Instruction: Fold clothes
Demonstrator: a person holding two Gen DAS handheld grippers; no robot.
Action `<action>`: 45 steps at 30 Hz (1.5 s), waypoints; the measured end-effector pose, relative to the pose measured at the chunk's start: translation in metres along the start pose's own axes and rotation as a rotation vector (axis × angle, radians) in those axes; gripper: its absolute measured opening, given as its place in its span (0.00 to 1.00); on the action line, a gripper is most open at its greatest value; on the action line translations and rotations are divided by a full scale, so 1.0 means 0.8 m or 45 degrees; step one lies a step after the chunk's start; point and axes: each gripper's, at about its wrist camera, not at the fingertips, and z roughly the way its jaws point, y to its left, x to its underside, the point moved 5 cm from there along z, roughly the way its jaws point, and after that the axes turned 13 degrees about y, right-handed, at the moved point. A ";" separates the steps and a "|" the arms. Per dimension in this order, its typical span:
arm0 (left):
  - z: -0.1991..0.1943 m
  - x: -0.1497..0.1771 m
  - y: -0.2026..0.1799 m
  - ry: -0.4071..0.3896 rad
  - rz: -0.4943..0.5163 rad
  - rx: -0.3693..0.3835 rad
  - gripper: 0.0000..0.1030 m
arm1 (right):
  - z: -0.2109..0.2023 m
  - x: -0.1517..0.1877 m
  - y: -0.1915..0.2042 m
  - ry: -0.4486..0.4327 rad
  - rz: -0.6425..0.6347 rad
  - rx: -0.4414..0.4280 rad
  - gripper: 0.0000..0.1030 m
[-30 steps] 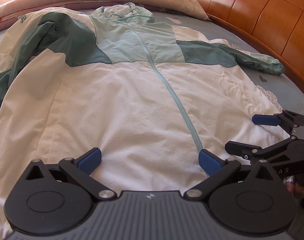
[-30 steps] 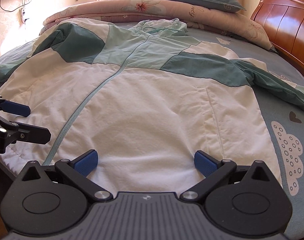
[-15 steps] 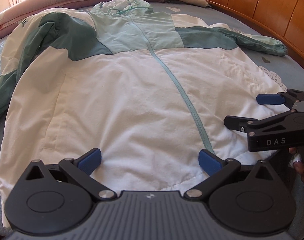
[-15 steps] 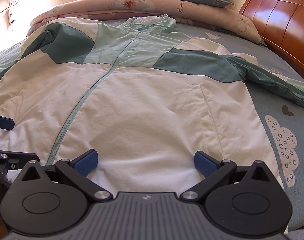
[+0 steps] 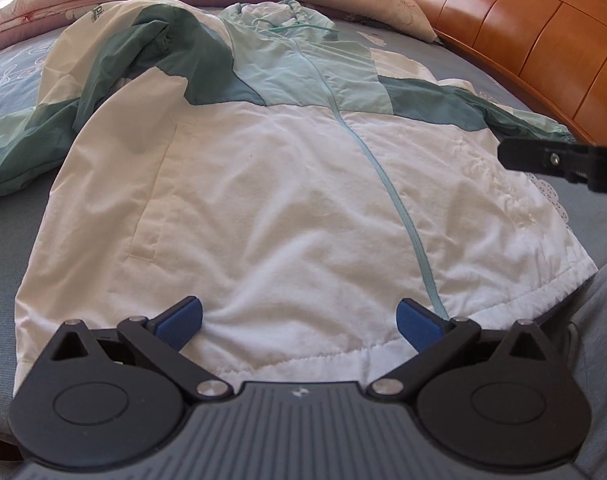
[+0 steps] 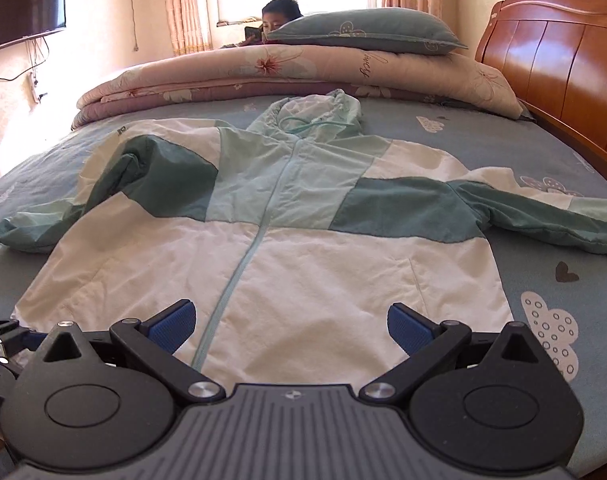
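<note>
White hooded zip-up jacket with teal and mint green panels [image 6: 263, 248] lies flat, front up, on the grey-blue patterned bed sheet [image 6: 543, 288], hood toward the far end, hem toward both cameras. Both sleeves spread out sideways: right-side sleeve [image 6: 551, 220] stretched toward the orange-brown wooden headboard [image 6: 563, 64], the other sleeve [image 6: 35, 228] angled down and bunched a bit at the shoulder. Light blue zipper line [image 5: 399, 208] runs hood to hem, closed.

Left gripper [image 5: 299, 320] sits low at the hem, jaws wide, blue pads either side of the white fabric, nothing pinched (hem stitching visible just between and below the pads). Right gripper [image 6: 289, 324] also at the hem, jaws wide, empty, zipper bottom just inside its left pad. In the left wrist view one black arm of the right gripper pokes in from the right edge over the jacket's corner; whether it touches the cloth I cannot tell.

Folded floral pink quilt [image 6: 303, 68] stacked at the far end of the bed, grey-green pillow [image 6: 367, 30] on top. A person [image 6: 277, 20] is behind the quilt near the window. Wall-mounted black TV [image 6: 21, 10] upper left.
</note>
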 end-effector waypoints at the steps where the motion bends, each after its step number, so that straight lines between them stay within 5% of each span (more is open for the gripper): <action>1: 0.000 0.002 0.000 0.000 0.006 0.002 0.99 | 0.001 -0.013 0.006 -0.012 -0.030 -0.015 1.00; 6: -0.021 -0.004 0.016 0.007 -0.007 0.023 0.97 | 0.064 -0.039 0.010 0.087 -0.080 -0.050 1.00; 10: -0.077 -0.045 0.071 -0.078 -0.016 -0.088 0.93 | 0.115 -0.016 -0.003 0.306 0.072 -0.082 1.00; 12: -0.105 -0.071 0.112 -0.106 -0.056 -0.127 0.81 | 0.120 -0.008 -0.002 0.339 0.069 -0.077 1.00; 15: -0.149 -0.107 0.200 -0.138 -0.217 -0.178 0.60 | 0.120 -0.005 0.003 0.337 0.036 -0.067 1.00; 19: -0.178 -0.115 0.310 -0.162 -0.539 -0.088 0.59 | 0.123 -0.004 0.006 0.338 0.011 -0.041 1.00; 23: -0.152 -0.075 0.375 -0.154 -0.807 0.040 0.59 | 0.124 -0.003 0.008 0.334 -0.022 -0.020 1.00; 29: -0.084 -0.038 0.416 -0.165 -1.044 0.209 0.59 | 0.127 -0.003 0.012 0.323 -0.043 -0.004 1.00; 35: -0.051 -0.040 0.450 -0.362 -1.178 0.351 0.60 | 0.128 -0.002 0.014 0.306 -0.056 0.000 1.00; 41: -0.037 -0.048 0.479 -0.518 -1.236 0.384 0.60 | 0.132 -0.004 0.017 0.294 -0.059 0.007 1.00; 43: -0.035 -0.057 0.484 -0.524 -1.228 0.349 0.57 | 0.133 -0.004 0.018 0.290 -0.065 0.008 1.00; 44: -0.036 -0.062 0.485 -0.512 -1.215 0.309 0.48 | 0.133 -0.004 0.017 0.289 -0.066 0.008 1.00; 45: -0.039 -0.067 0.485 -0.501 -1.199 0.258 0.27 | 0.133 -0.004 0.017 0.289 -0.066 0.006 1.00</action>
